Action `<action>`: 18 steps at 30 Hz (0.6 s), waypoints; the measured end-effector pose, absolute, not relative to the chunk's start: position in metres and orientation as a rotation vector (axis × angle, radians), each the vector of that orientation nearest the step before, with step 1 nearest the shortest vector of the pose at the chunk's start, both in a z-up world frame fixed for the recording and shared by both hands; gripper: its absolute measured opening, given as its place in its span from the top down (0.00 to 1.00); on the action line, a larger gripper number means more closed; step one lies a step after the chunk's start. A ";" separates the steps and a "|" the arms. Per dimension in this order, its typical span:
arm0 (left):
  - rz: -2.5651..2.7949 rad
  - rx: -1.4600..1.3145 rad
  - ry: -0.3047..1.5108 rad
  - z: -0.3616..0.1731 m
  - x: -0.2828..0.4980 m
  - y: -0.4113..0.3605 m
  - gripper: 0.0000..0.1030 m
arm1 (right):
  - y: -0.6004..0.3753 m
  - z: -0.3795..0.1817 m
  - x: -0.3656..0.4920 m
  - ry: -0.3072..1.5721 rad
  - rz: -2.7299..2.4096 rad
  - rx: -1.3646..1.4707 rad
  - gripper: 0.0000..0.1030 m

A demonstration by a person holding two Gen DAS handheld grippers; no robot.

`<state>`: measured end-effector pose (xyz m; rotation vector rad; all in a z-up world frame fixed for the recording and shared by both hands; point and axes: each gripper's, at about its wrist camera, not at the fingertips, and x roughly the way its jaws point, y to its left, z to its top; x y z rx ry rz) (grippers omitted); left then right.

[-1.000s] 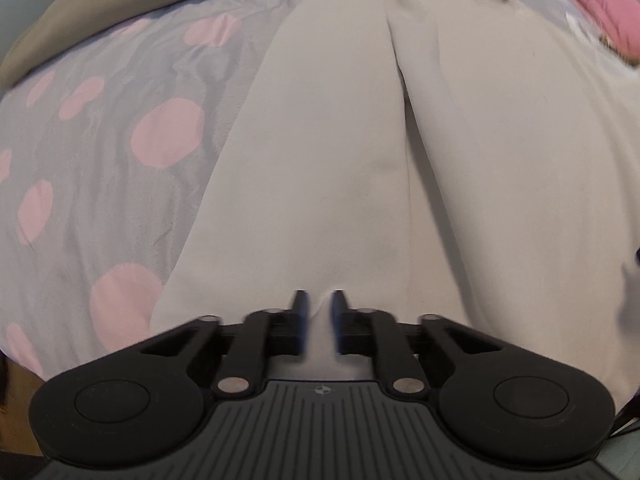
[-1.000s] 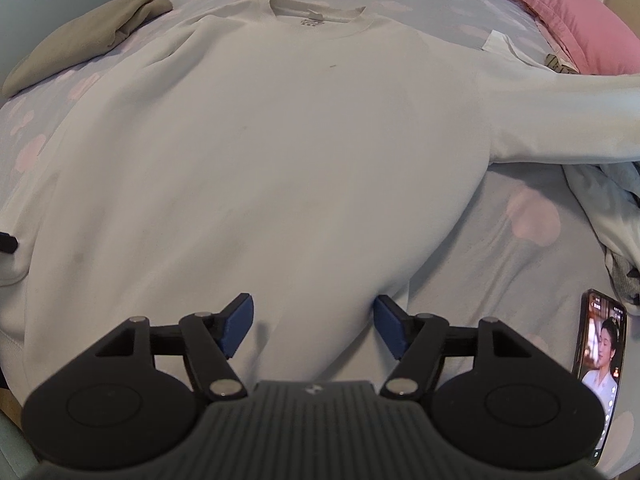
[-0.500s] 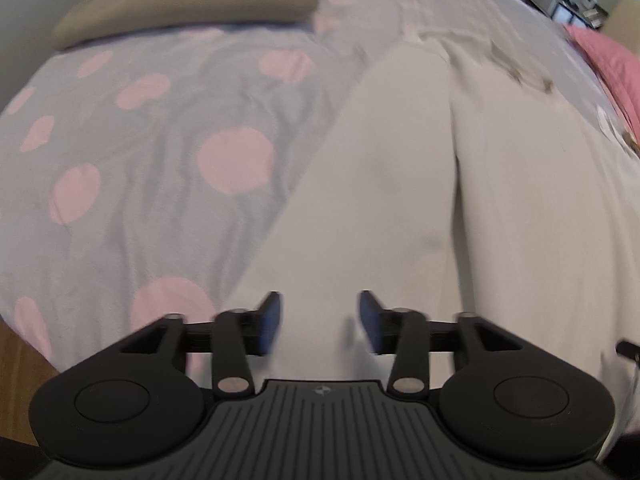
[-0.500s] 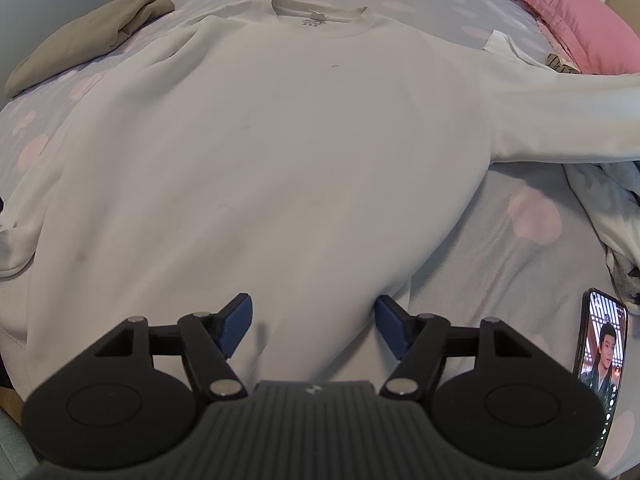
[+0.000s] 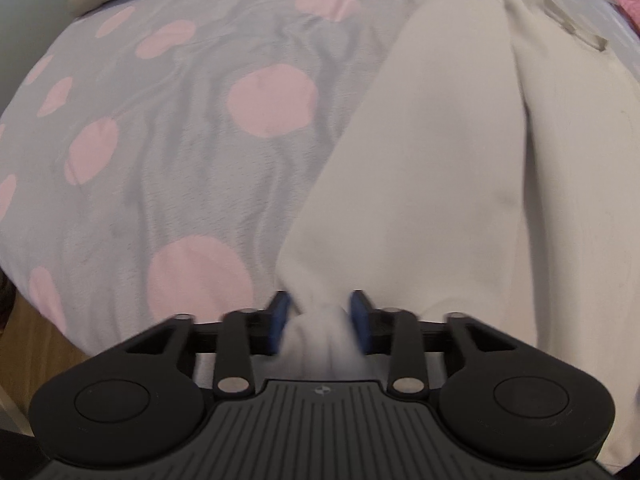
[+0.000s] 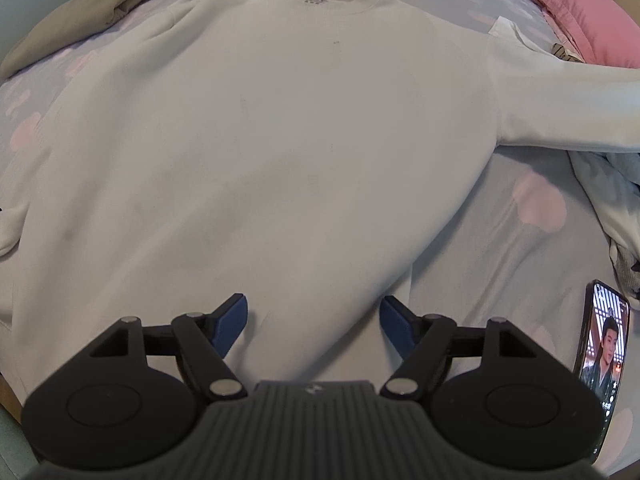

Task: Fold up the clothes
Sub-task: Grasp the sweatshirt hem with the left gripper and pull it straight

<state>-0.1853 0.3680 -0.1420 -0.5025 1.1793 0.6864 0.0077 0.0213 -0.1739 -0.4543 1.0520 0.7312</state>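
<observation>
A white sweatshirt (image 6: 304, 140) lies flat, front up, on a grey bedspread with pink dots (image 5: 160, 160), its collar at the far side. Its left sleeve (image 5: 420, 180) runs down alongside the body. The sleeve's cuff (image 5: 320, 336) is bunched between the blue pads of my left gripper (image 5: 320, 320), which is shut on it. My right gripper (image 6: 314, 320) is open just above the sweatshirt's hem, with nothing between its fingers. The right sleeve (image 6: 560, 108) stretches out sideways to the right.
A beige garment (image 6: 80, 16) lies at the far left of the bed and a pink pillow (image 6: 580, 12) at the far right. A phone (image 6: 604, 356) with a lit screen lies near the bed's right front edge, beside crumpled light clothes (image 6: 612, 208). Wooden floor (image 5: 24, 340) shows past the bed's left edge.
My left gripper opened, swung left along the sleeve and has now closed on the bunched cuff. The right gripper has stayed open over the hem.
</observation>
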 end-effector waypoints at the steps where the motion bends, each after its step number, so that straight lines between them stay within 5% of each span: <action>1: 0.680 -0.501 1.174 -0.141 -0.185 0.367 0.82 | 0.021 -0.175 0.008 1.055 0.732 -0.456 0.27; 5: 0.653 -0.536 1.111 -0.133 -0.187 0.366 0.90 | 0.019 -0.174 0.009 1.059 0.734 -0.454 0.26; 18: 0.604 -0.602 0.904 -0.044 -0.168 0.418 0.92 | 0.018 -0.177 0.013 1.076 0.716 -0.440 0.26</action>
